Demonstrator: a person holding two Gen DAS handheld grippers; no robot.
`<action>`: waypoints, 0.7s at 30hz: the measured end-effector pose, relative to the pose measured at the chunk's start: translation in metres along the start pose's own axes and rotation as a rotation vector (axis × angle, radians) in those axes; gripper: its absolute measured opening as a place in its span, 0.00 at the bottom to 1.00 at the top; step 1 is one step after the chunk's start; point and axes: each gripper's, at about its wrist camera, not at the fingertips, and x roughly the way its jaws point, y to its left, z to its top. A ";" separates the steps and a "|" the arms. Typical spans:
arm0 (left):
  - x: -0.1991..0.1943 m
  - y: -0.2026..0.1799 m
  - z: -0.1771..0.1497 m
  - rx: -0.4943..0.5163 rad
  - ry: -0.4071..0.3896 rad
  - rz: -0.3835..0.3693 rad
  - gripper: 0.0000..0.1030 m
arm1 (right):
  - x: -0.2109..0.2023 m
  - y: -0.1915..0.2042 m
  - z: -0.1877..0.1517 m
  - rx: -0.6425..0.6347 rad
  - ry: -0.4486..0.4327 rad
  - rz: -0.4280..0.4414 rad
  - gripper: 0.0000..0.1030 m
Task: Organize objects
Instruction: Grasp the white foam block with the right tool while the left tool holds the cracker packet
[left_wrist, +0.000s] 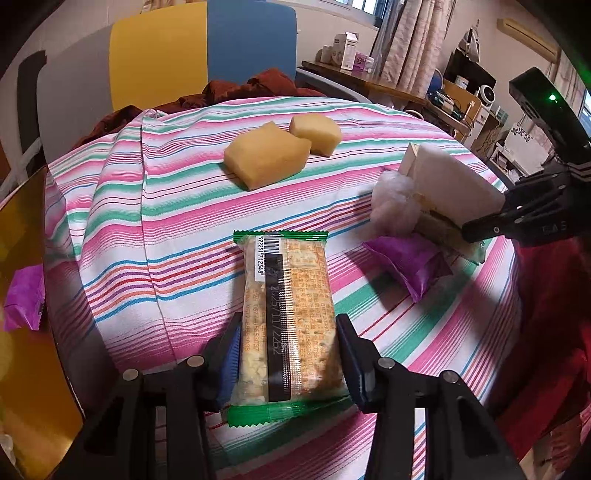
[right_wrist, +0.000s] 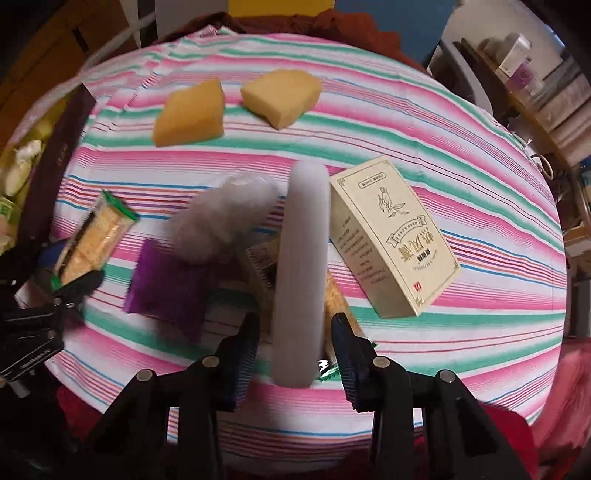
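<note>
Left gripper (left_wrist: 288, 354) has its jaws closed on the cracker packet (left_wrist: 286, 317), held by its near end only; it could swivel loose. Right gripper (right_wrist: 295, 350) stands part-open around the white pad (right_wrist: 303, 273), not squeezing, and may nudge the cream box (right_wrist: 391, 236) just right of the jaws.

Cloth (left_wrist: 122, 206) over my table: woven cotton-like fabric, matt, striped, lightly creased.

Cracker packet (left_wrist: 286, 317) in my left gripper (left_wrist: 288, 354): clear glossy plastic film with green crimped ends; rough, crumbly biscuit shows through.

Two sponges (left_wrist: 267, 155): yellow foam, matt, finely porous.

Foam slab (right_wrist: 303, 266) between my right gripper's (right_wrist: 295, 354) fingers: white, matt, soft-looking; the view is blurred.

Box (right_wrist: 395, 236): cream cardboard, smooth, with shiny gold print.

Purple packet (left_wrist: 410, 262): crinkled foil-like plastic, slightly glossy.

Bag (right_wrist: 225, 218): thin translucent plastic, wrinkled.

My grippers: matt black hard plastic, ribbed blue pads (left_wrist: 231, 363), small bright metal pins.
</note>
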 end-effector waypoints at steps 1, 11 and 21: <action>0.000 0.000 0.000 -0.002 0.001 0.001 0.47 | -0.002 0.000 -0.003 0.006 -0.004 0.005 0.39; -0.002 0.000 0.000 -0.002 0.009 -0.004 0.46 | 0.002 -0.006 -0.012 0.094 -0.026 0.036 0.61; -0.002 0.001 0.001 -0.006 0.011 -0.010 0.46 | -0.002 -0.007 0.016 0.151 -0.073 0.011 0.41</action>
